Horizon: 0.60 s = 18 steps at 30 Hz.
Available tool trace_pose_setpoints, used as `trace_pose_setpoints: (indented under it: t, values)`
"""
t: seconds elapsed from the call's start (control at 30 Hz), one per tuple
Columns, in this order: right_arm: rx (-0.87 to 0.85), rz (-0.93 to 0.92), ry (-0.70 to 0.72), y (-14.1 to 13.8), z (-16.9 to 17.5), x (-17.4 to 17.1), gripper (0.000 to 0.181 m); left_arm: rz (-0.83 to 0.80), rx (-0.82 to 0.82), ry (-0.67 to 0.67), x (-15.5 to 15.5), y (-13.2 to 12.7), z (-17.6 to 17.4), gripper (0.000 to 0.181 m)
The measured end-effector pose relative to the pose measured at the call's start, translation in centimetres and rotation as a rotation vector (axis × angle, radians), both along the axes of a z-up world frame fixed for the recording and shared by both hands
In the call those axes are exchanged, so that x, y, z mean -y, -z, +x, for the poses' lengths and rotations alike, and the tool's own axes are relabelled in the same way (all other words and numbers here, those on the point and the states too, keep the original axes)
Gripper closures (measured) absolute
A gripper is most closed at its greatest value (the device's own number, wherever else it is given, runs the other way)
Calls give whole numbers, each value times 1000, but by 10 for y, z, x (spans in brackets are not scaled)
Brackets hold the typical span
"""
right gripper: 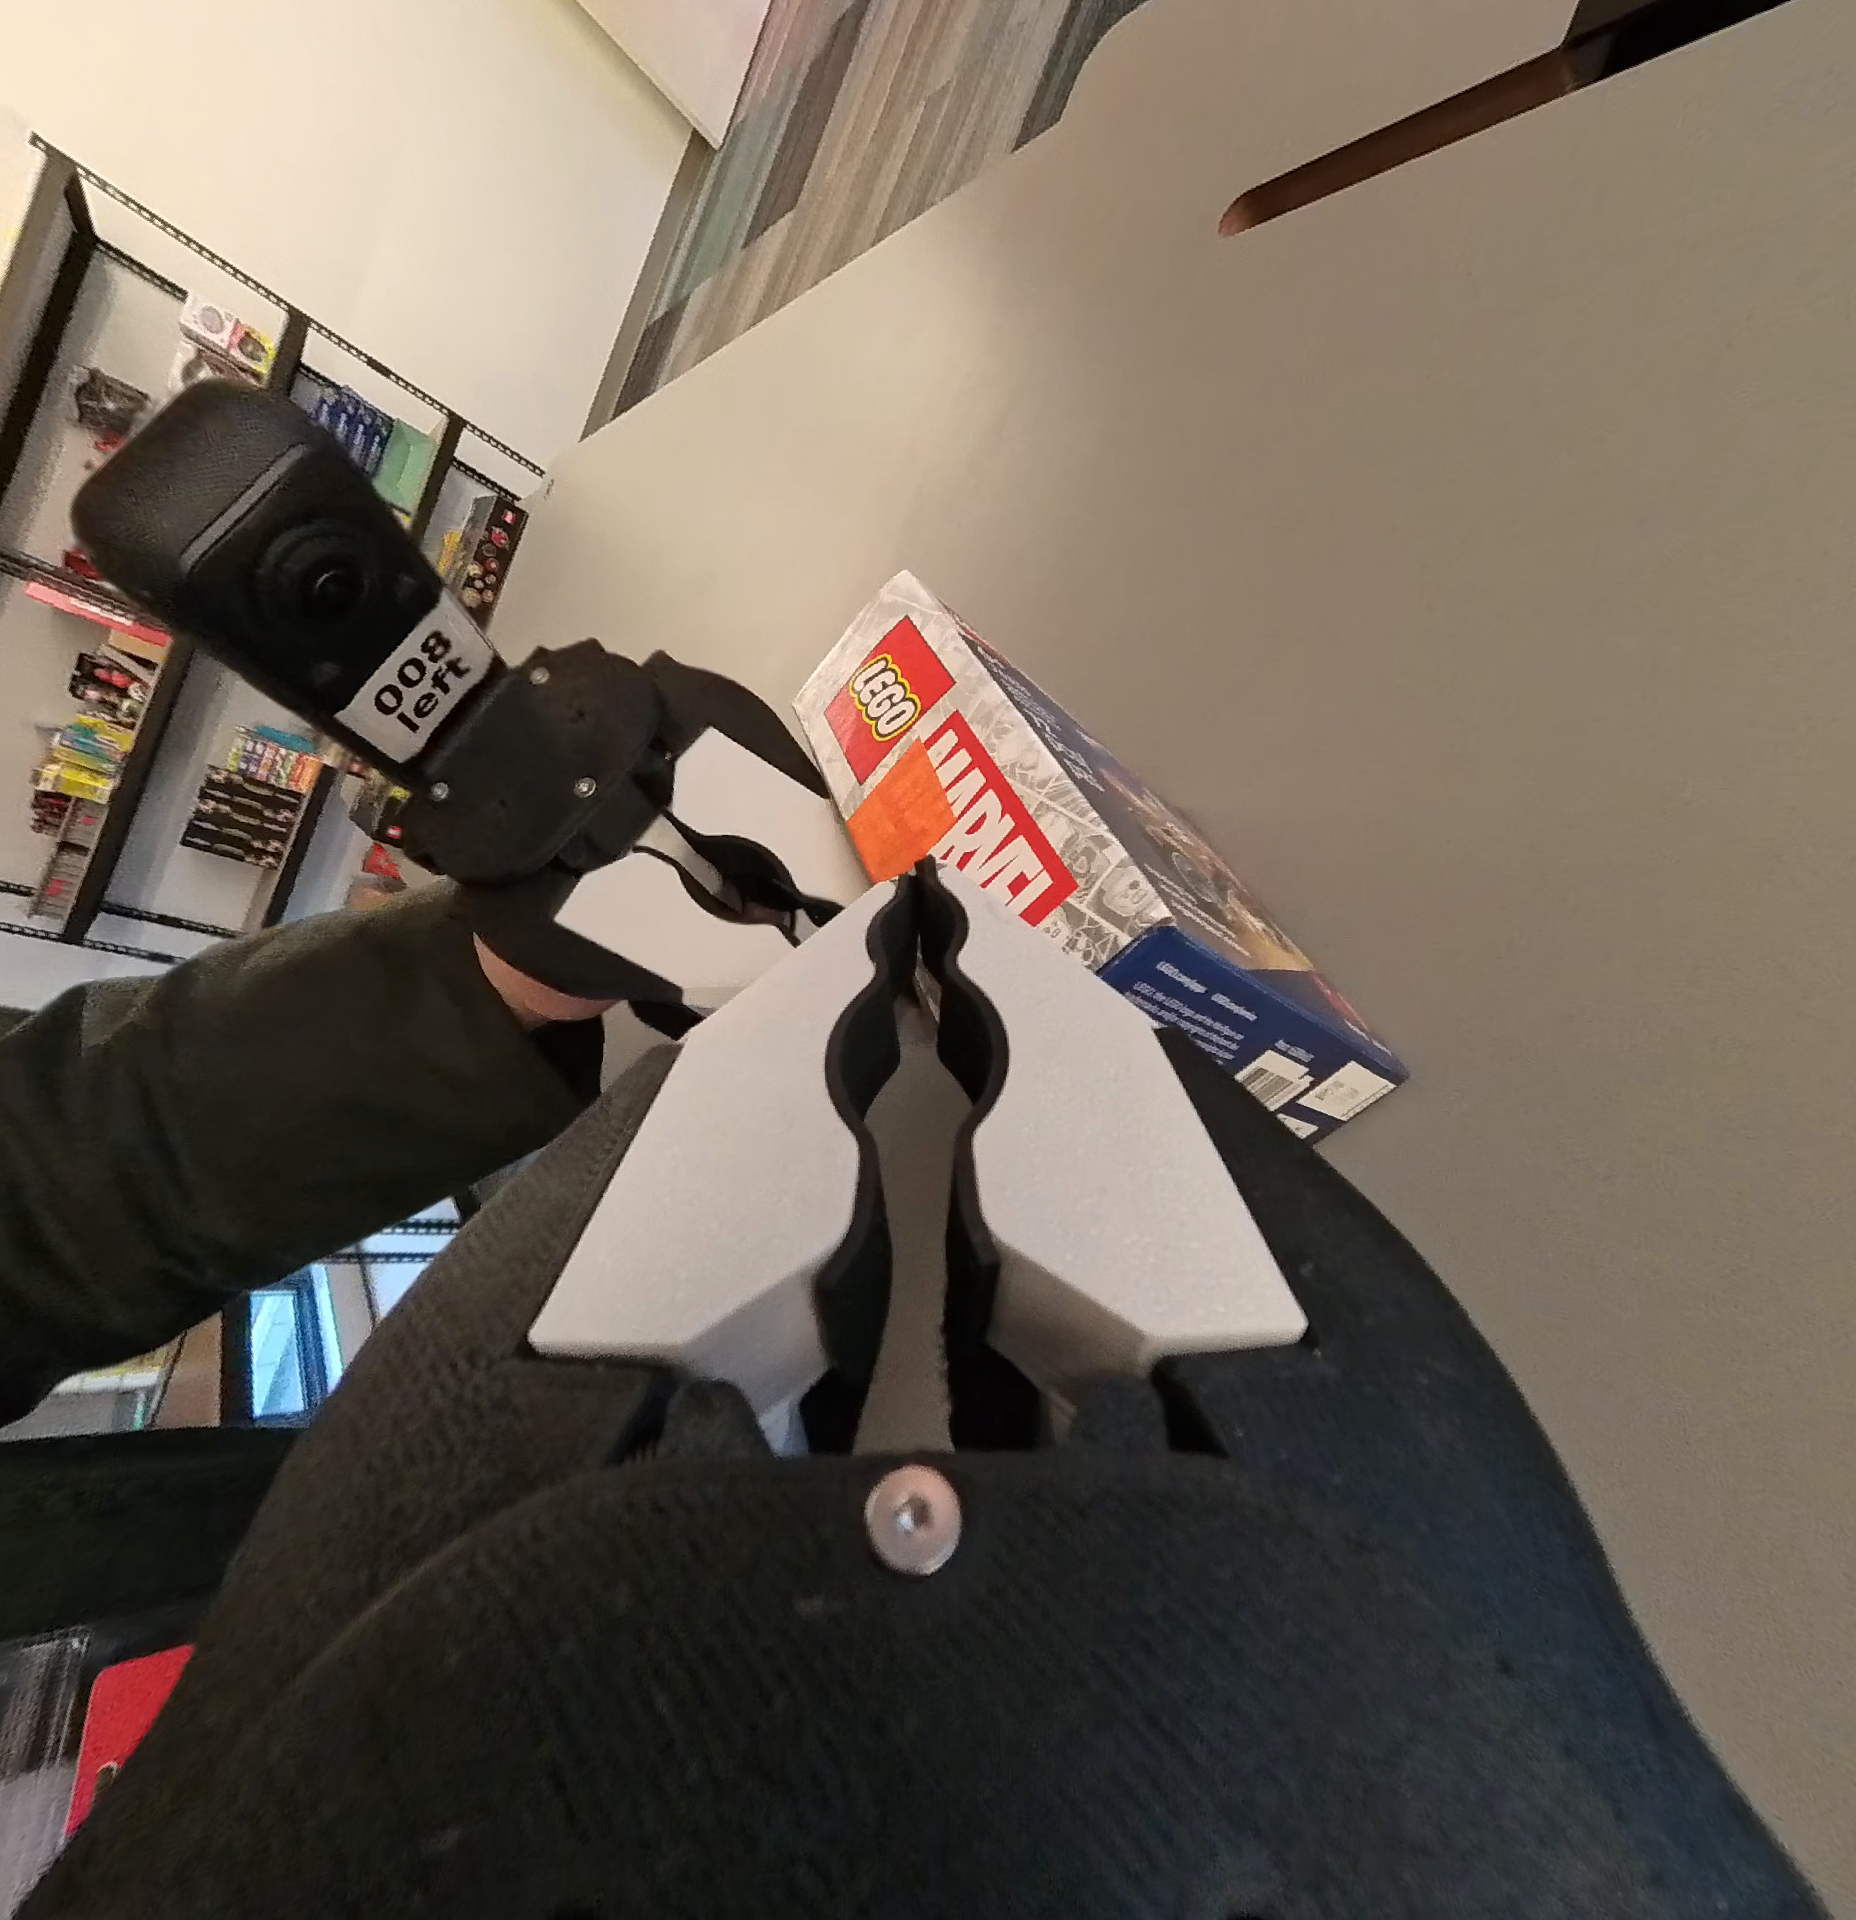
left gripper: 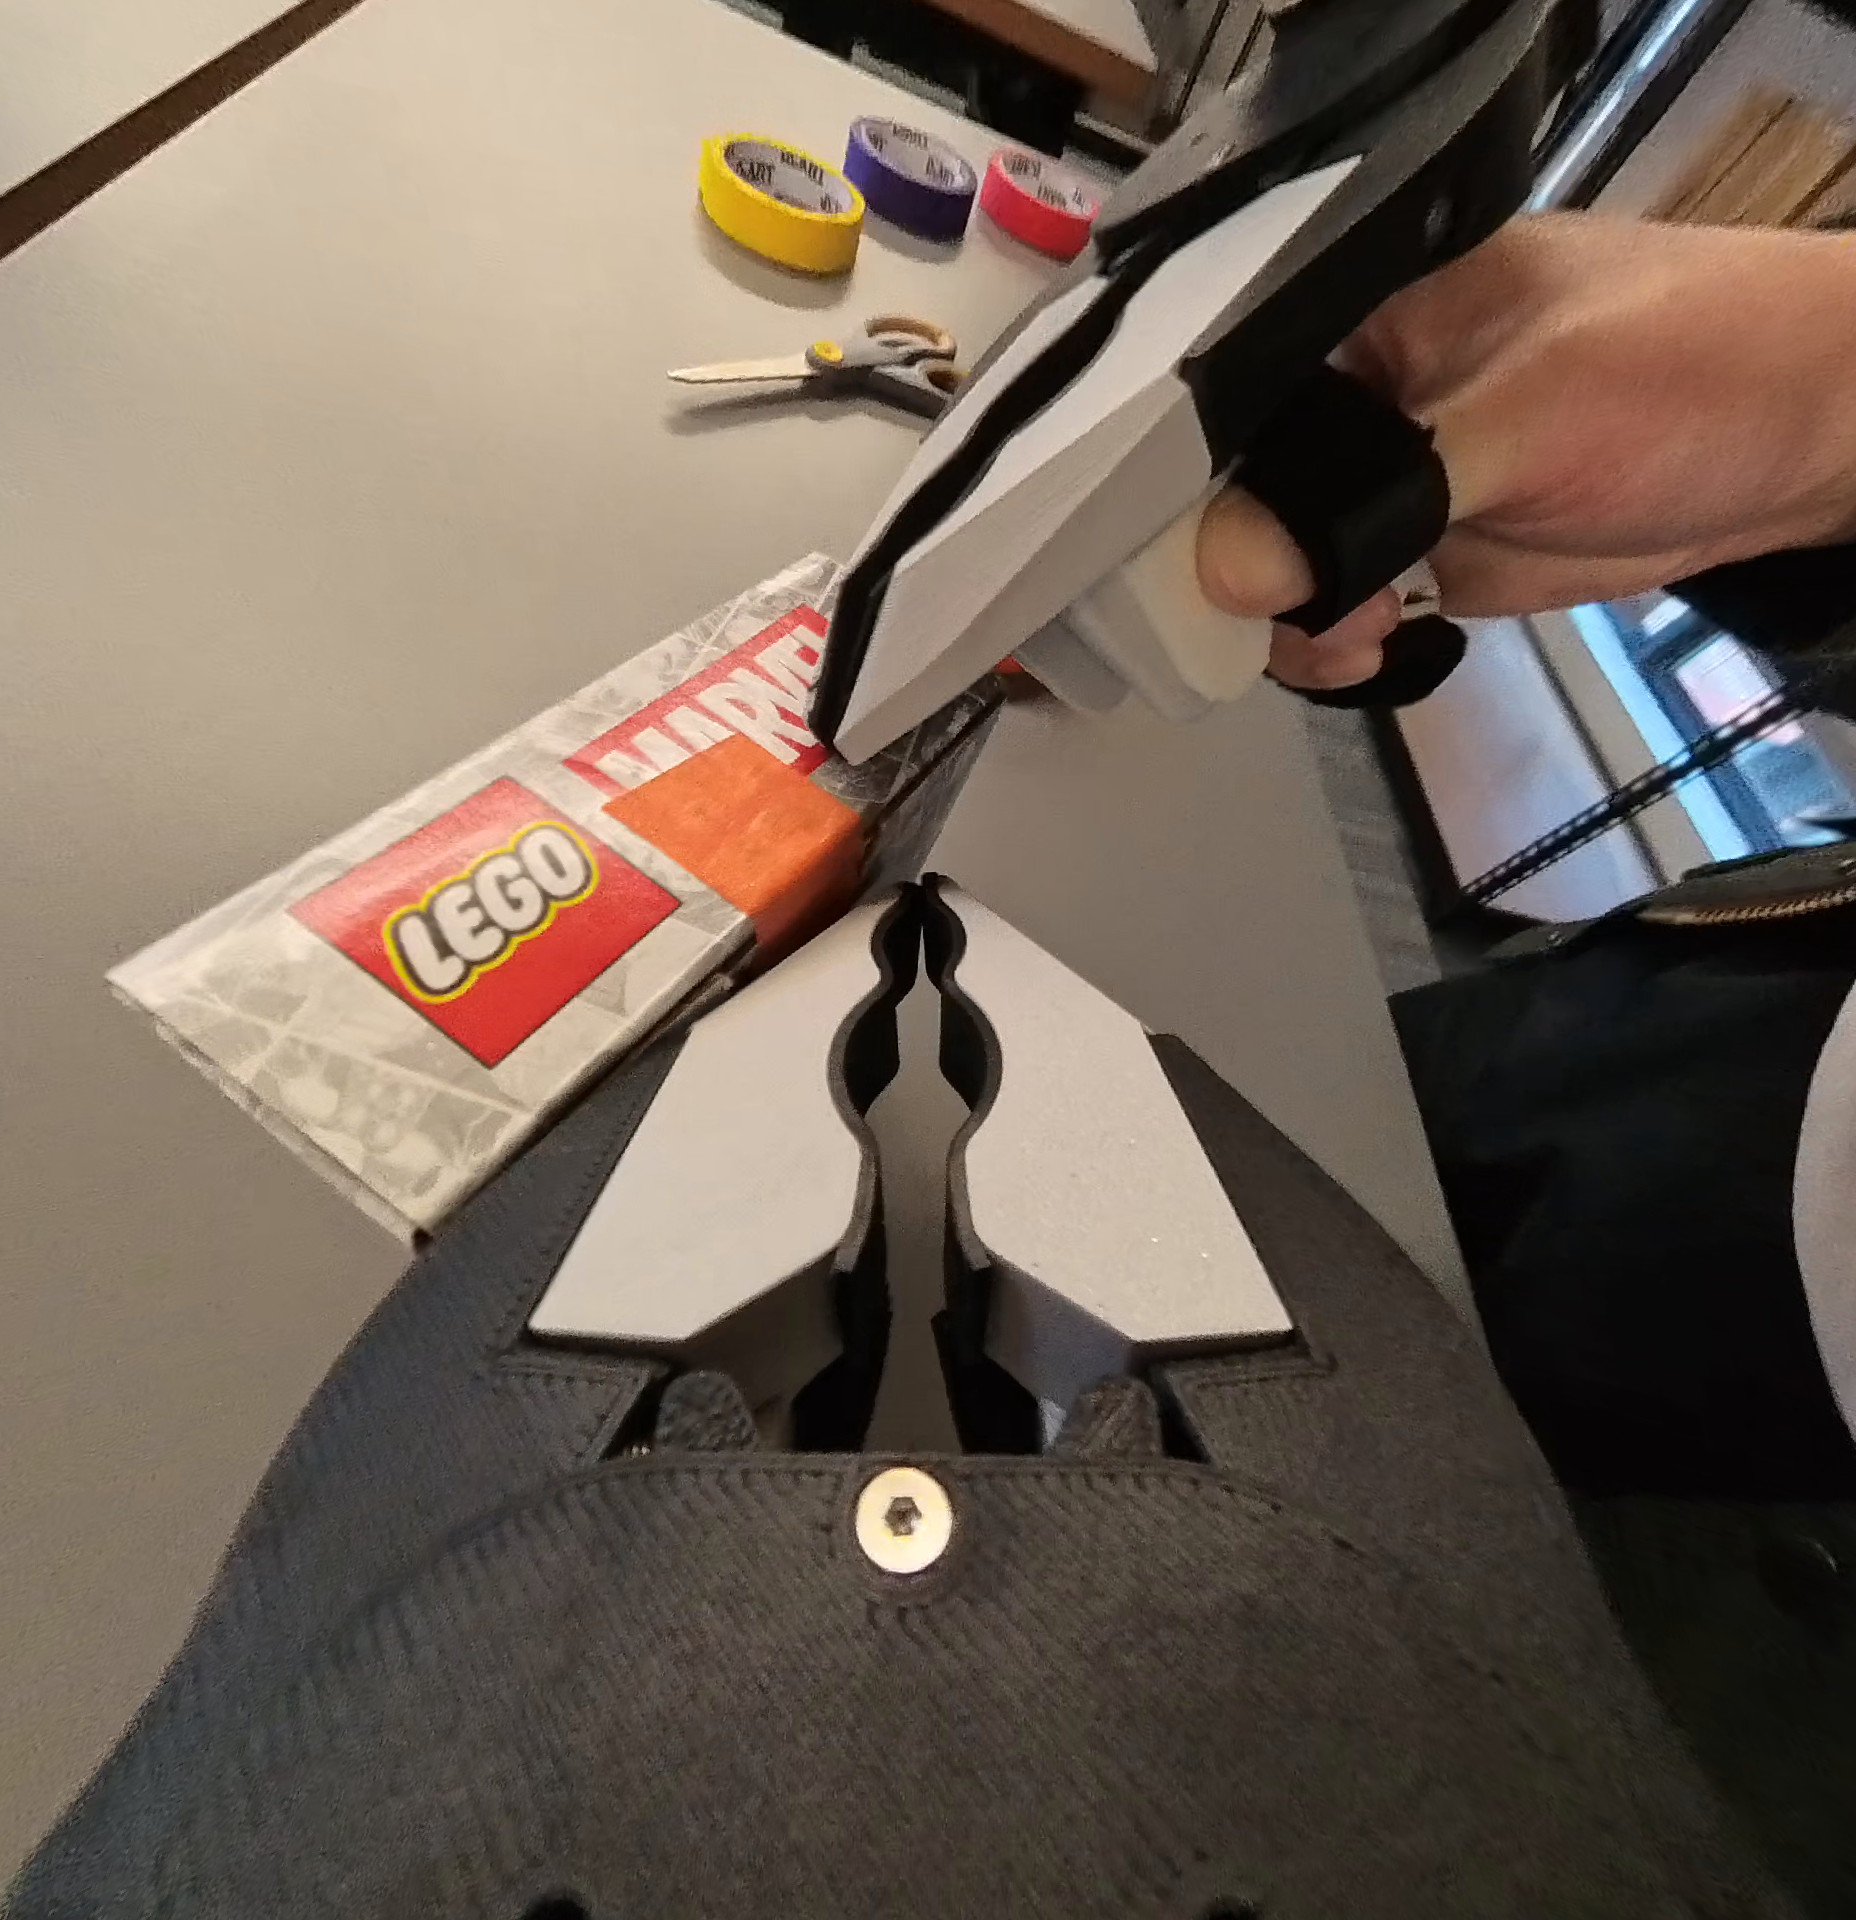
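Observation:
A toy brick box [left gripper: 384,1039] lies on a pale table [left gripper: 280,468]. Its grey printed end flap bears a red logo and a patch of orange tape [left gripper: 737,821] wrapped over the edge. My left gripper [left gripper: 924,891] is shut, its tips at the box edge just beside the orange tape. My right gripper [left gripper: 828,740], held in a hand, comes down from the upper right with its tips on the flap next to the tape. In the right wrist view my right gripper [right gripper: 919,883] is shut at the edge of the orange tape [right gripper: 898,821] on the box [right gripper: 1100,862]. The left gripper [right gripper: 836,914] is close by.
A yellow tape roll [left gripper: 778,203], a purple one [left gripper: 908,177] and a pink one [left gripper: 1038,203] stand at the far side of the table, with scissors [left gripper: 830,364] in front of them. Shelves of goods [right gripper: 176,675] stand beyond the table edge. Only a small space, under 4 cm, lies between the two pairs of fingers.

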State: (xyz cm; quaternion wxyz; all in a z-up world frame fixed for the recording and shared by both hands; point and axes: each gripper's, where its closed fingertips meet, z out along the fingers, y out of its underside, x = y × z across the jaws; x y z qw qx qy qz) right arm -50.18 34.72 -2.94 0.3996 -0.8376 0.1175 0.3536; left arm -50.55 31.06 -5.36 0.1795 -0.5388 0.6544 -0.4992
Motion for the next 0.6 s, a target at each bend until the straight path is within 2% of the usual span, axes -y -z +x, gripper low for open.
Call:
trace_pose_setpoints:
  t: [0.13,0.33,0.43,0.53,0.6]
  values:
    - [-4,3,6,0,2,-1,181,99,-21,6,-5,4,0,181]
    - [-8,7,4,0,2,-1,181,0,-26,-82,-34,4,-14,181]
    - [-10,11,6,0,2,-1,181,-11,-21,-53,-26,1,-11,181]
    - [-13,7,4,-1,2,-1,181,63,-33,7,-7,6,0,181]
    - [-14,1,0,-1,3,-1,181,104,-48,14,-7,12,0,181]
